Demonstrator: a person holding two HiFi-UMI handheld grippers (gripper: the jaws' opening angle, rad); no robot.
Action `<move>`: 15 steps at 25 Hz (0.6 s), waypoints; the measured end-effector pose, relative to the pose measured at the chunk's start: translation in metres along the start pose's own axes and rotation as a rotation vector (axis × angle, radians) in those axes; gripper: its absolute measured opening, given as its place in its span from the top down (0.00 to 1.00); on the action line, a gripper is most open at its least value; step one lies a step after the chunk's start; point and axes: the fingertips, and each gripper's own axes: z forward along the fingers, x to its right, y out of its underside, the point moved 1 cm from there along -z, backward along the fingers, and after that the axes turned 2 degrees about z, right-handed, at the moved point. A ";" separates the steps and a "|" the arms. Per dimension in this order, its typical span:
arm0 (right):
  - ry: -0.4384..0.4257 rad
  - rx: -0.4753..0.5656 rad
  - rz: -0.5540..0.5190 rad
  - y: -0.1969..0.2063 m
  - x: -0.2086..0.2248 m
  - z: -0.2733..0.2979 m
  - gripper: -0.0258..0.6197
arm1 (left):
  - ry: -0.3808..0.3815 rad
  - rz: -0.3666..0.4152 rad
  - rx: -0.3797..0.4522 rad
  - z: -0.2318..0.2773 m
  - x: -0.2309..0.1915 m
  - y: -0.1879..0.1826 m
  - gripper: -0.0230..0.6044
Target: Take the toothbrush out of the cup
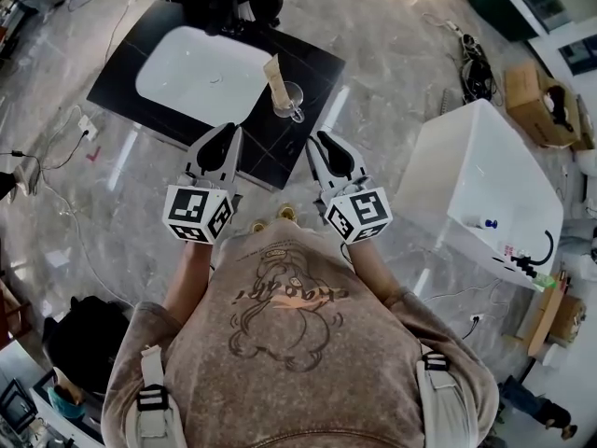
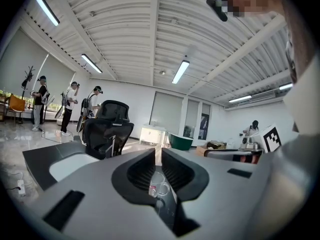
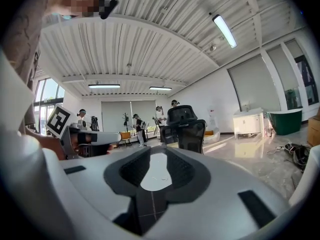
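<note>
item: toothbrush [image 1: 275, 76]; a tan, flat-looking stick standing upright in the cup [image 1: 290, 98], its upper part well clear of the rim, probably so it can be pinched from above or from the side without touching the glass; not yet taken out.

item: cup; clear glass with a handle, on the black bench [image 1: 312, 62] just beside the right edge of the white basin [image 1: 196, 73]; it stands near the bench's front corner, within reach of both tools.

item: left gripper [image 1: 233, 132]; held level, aimed at the cup, which shows through its gap in the left gripper view; fingers [image 2: 140, 171] nearly together, only a thin slit between them, pinching nothing; judged to be lined up either to steady the cup or to wait.

item: right gripper [image 1: 315, 142]; beside the left one, short of the bench's front edge; fingers [image 3: 187, 171] a little spread, empty, with the basin seen between them in the right gripper view; the cup is not in that view, so it is not yet aimed at the toothbrush.

item: office chair [image 2: 107, 129]; beyond the bench.

hard to make out: the brush's head and bristles; how deep its foot sits in the glass; the person's hands, hidden behind the marker cubes; faces are patched over; the reddish fleck inside the cup in the left gripper view cannot be identified.
</note>
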 end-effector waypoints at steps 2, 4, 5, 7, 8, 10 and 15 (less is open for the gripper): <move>-0.018 -0.004 0.014 0.001 -0.002 0.004 0.71 | -0.005 -0.001 0.004 -0.001 -0.001 0.000 0.91; -0.028 -0.009 0.028 0.004 -0.002 0.007 0.61 | -0.012 -0.003 0.007 -0.002 -0.002 0.000 0.91; -0.031 -0.012 0.035 0.005 -0.002 0.009 0.55 | -0.015 -0.003 0.008 -0.002 -0.002 0.000 0.91; -0.034 -0.019 0.043 0.008 0.000 0.012 0.50 | -0.020 -0.003 0.007 -0.002 -0.004 0.000 0.91; -0.035 -0.021 0.044 0.009 0.001 0.014 0.49 | -0.022 -0.002 0.007 -0.002 -0.004 0.000 0.91; -0.039 -0.024 0.045 0.011 0.002 0.019 0.49 | -0.026 -0.002 0.006 -0.002 -0.005 0.000 0.91; -0.055 -0.042 0.041 0.018 0.008 0.040 0.49 | -0.038 -0.006 0.003 -0.004 -0.008 0.002 0.91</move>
